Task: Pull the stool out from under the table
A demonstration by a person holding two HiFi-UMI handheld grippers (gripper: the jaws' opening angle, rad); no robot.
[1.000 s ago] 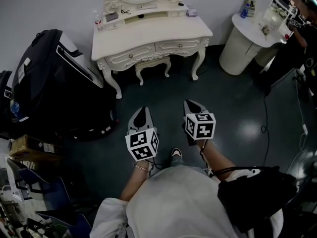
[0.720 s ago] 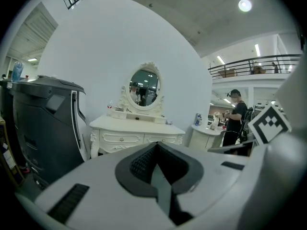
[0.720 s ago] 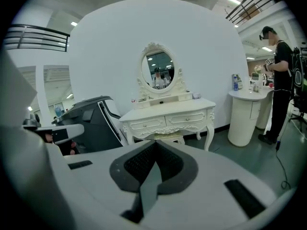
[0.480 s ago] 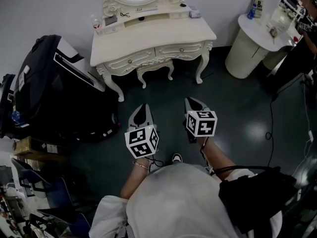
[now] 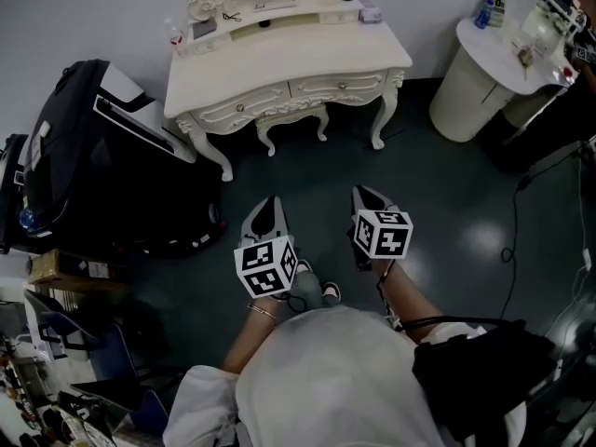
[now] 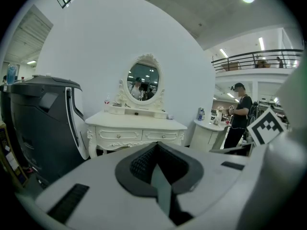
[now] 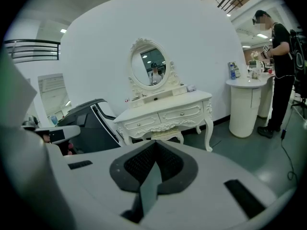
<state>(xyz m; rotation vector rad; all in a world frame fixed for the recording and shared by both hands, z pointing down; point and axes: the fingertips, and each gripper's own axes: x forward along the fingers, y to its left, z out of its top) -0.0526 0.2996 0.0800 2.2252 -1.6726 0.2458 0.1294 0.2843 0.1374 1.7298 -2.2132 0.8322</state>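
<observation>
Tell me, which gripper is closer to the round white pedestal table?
Right. The right gripper is left of and below the round white pedestal table in the head view; the left gripper is farther left.

no wording can be read with certainty. black-and-white square markers, which are patterns and not letters, are borne on the left cube (image 5: 267,268) of the left gripper (image 5: 269,205) and on the right cube (image 5: 383,234) of the right gripper (image 5: 365,194). a large pale character is printed on a blue pack (image 5: 493,4) set on the round white stand (image 5: 466,91); whether a letter or a figure is meant cannot be told. lines of print on a wall board (image 7: 50,87) are too small to be made out.
</observation>
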